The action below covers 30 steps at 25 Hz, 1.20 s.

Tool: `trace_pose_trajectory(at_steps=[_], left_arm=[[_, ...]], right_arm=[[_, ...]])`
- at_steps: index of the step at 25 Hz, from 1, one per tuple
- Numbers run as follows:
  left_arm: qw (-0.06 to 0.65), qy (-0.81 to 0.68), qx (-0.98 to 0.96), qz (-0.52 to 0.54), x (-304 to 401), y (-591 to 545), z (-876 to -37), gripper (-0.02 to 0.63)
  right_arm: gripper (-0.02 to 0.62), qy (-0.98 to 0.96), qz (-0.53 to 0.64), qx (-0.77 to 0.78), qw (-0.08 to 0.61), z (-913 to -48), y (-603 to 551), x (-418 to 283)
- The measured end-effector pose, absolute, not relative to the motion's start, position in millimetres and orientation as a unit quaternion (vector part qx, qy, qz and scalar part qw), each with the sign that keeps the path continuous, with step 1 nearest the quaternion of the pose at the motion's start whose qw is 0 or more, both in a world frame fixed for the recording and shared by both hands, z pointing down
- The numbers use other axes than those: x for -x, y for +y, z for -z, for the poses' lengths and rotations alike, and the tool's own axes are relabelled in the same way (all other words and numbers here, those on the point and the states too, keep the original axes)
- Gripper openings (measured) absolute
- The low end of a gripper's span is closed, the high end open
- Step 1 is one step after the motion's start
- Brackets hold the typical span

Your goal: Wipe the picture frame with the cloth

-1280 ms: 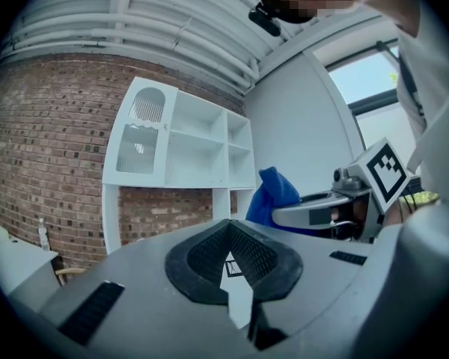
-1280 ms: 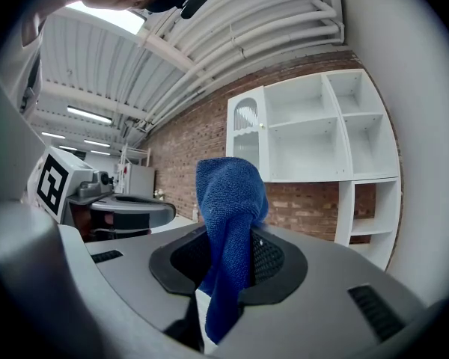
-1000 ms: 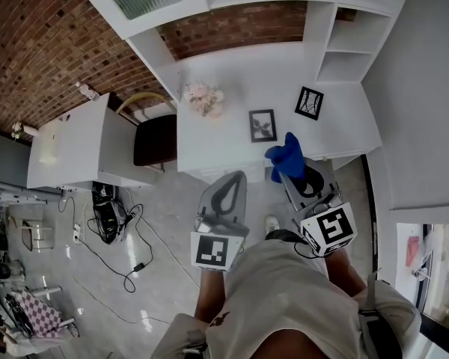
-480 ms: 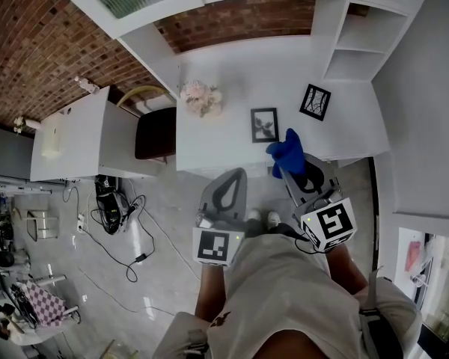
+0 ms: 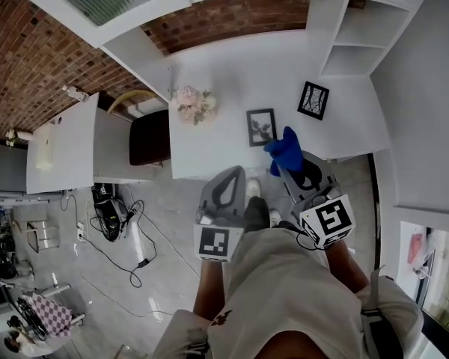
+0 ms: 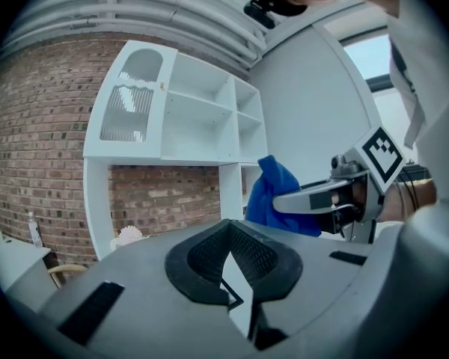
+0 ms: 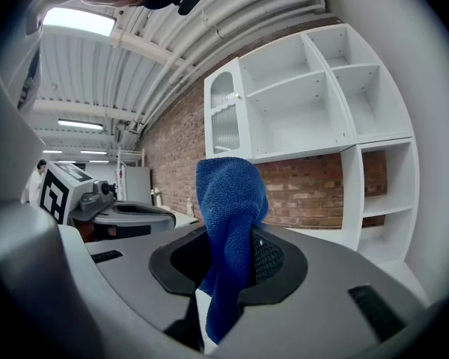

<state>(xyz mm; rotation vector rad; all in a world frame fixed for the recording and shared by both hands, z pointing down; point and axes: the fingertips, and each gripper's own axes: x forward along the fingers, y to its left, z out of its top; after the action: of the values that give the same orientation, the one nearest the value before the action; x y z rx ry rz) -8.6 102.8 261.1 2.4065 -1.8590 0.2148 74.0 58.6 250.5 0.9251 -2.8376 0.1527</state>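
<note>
Presently, the right gripper (image 5: pixel 288 164) has its jaws clamped on the blue cloth (image 5: pixel 284 148), which stands out of them in a bunched fold. The left gripper (image 5: pixel 233 178) has its jaws closed together with nothing between them. It is level with the right gripper and off to its left.

The picture frame (image 5: pixel 261 126) stands upright on the white desk (image 5: pixel 209 144), just ahead of the right jaws and slightly to their left. It appears to be apart from the cloth. A second frame (image 5: pixel 313 99) stands further ahead, to the right of those jaws.

Assessment: the step in hand is the approach, and no wiping contact is made yet.

Recommendation: lead with the loose fold of cloth, not the jaw tips, so only fabric meets the glass. Press lightly, since a free-standing frame will probably tip backward or slide. The empty left gripper is best brought to the frame's far edge to brace it before the strokes begin.
</note>
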Motion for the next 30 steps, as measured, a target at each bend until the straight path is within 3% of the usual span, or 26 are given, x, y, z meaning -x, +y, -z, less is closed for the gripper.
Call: trace_pose_trajectory(at_steps=[30], left_arm=[[0.114,-0.450,-0.878,-0.113,54,1,-381,0.000]], right_arm=[[0.092,-0.902,-0.091,-0.376,0.190,-360,-31,-15]])
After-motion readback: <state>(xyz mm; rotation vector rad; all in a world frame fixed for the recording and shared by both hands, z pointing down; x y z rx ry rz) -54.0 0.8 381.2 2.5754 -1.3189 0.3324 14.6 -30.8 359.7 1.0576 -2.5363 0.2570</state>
